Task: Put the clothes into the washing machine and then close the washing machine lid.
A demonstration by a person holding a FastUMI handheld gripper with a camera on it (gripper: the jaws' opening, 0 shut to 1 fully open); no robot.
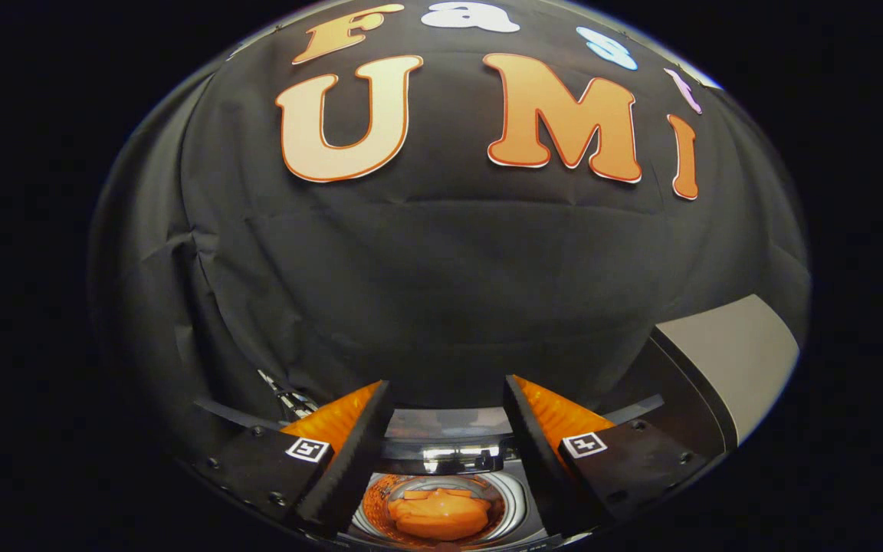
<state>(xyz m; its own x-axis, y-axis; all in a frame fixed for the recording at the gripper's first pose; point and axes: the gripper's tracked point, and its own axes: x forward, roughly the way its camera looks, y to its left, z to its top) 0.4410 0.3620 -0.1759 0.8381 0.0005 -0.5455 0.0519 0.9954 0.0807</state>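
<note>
Hovering above the washing machine [522,502] with the tool [448,418] spread wide, fingers [357,452] gripping nothing. Looking down between the fingers into the open drum [380,502], where the clothes [441,515] are lying in a crumpled orange bundle at the bottom, well below the fingertips. Seeing a raised panel, probably the washing machine lid [725,364], standing up beyond the right finger, pale on its face and dark along its edge, so apparently not yet brought down.

Judging the loading part as done and the closing as still ahead. Expecting the bundle to be soft, light and floppy, needing no further handling unless some fabric is hanging over the drum's rim, which cannot be told from here. Expecting the lid to be stiff, smooth and hinged, likely to swing freely once tipped past upright. Taking hold best at its free upper edge, pinching across the thin rim or simply pushing on the pale face, then lowering gently to avoid slamming or slipping off the slick surface.
</note>
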